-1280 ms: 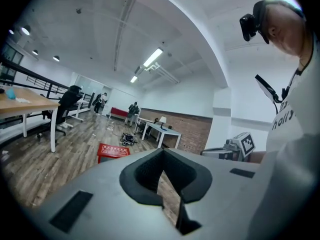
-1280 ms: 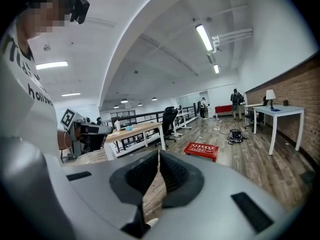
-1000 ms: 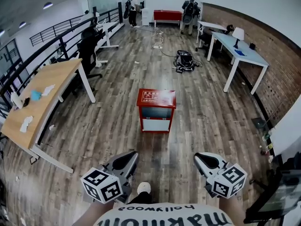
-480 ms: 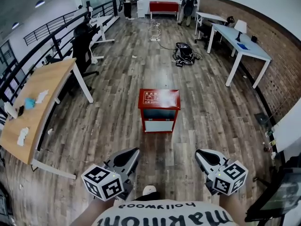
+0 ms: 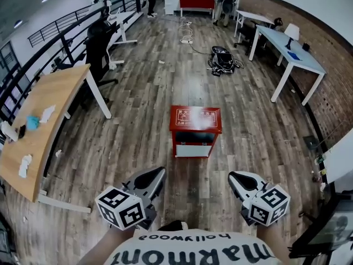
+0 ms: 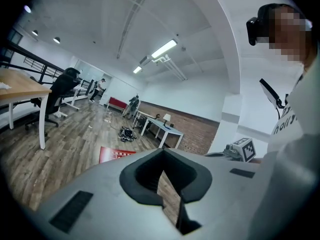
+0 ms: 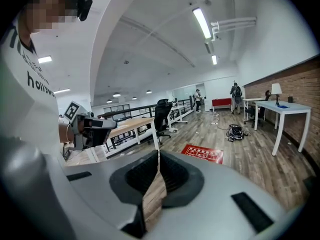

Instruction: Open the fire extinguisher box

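A red fire extinguisher box (image 5: 194, 130) stands on the wooden floor ahead of me, with its lid down and a pale front panel. Its red top (image 6: 116, 154) shows past the left jaws, and the same top (image 7: 202, 153) shows past the right jaws. My left gripper (image 5: 155, 176) is held low at the left, well short of the box. It is shut with nothing between the jaws. My right gripper (image 5: 236, 178) is held level with it at the right, also shut and empty.
A long wooden desk (image 5: 41, 120) runs along the left with a black chair (image 5: 98, 46) behind it. White desks (image 5: 289, 54) line the brick wall at the right. A black bag (image 5: 223, 58) and cables lie on the floor beyond the box. People stand far back.
The box has come nearer and shifted a little right in the head view as I walk toward it. Both grippers keep their places in the view, still shut.
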The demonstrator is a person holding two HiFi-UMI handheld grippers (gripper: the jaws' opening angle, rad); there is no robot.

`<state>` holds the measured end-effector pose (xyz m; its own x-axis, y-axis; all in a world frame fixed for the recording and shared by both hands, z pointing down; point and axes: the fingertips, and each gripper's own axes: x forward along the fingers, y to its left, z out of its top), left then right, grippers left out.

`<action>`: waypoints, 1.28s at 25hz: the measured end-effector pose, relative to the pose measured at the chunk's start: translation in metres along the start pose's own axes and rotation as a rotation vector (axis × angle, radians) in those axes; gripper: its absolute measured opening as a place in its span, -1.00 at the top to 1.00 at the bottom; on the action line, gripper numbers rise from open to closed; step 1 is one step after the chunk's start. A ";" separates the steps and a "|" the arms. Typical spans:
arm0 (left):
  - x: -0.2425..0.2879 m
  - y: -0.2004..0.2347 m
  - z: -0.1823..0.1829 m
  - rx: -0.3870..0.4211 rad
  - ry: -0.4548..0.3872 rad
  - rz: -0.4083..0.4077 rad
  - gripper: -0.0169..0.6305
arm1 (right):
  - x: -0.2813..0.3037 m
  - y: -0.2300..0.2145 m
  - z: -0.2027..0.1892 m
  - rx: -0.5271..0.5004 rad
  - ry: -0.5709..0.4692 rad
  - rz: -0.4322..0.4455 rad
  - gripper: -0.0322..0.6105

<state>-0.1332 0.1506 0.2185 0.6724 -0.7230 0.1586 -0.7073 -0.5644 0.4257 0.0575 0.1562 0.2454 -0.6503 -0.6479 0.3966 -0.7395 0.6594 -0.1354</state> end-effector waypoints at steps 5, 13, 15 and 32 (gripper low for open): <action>0.007 0.029 0.017 -0.007 -0.013 -0.004 0.93 | 0.032 -0.002 0.017 -0.023 0.008 0.002 0.85; 0.018 0.048 0.024 -0.036 -0.041 -0.013 0.93 | 0.049 -0.006 0.023 -0.113 0.060 -0.016 0.85; 0.021 0.053 0.022 -0.045 -0.041 -0.012 0.93 | 0.053 -0.009 0.023 -0.116 0.067 -0.015 0.85; 0.122 0.115 0.041 -0.163 -0.046 0.106 0.93 | 0.134 -0.115 0.043 -0.133 0.143 0.098 0.85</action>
<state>-0.1415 -0.0189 0.2505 0.5830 -0.7943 0.1708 -0.7263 -0.4153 0.5477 0.0480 -0.0223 0.2752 -0.6794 -0.5237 0.5139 -0.6384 0.7672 -0.0622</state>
